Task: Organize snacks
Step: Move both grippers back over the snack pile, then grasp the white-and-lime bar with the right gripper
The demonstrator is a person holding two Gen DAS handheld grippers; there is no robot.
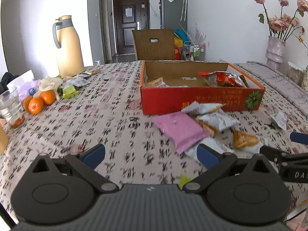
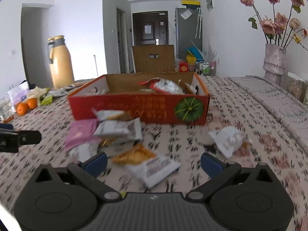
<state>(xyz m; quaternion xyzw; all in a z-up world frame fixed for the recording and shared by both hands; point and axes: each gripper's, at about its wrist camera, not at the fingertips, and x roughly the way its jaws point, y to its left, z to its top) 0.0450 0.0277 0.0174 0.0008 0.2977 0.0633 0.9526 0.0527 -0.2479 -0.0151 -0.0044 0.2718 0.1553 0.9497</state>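
Oranges [image 1: 38, 101] number three; both claws gape, one red box [image 1: 192, 100]

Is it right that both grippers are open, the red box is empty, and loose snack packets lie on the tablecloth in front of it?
Not quite: the red box is not empty. The left wrist view shows a red and silver bag already inside it. The rest holds: the left gripper and right gripper are open, and loose packets lie before the box.

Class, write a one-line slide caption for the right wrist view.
Open right gripper over a snack packet, before the red box.
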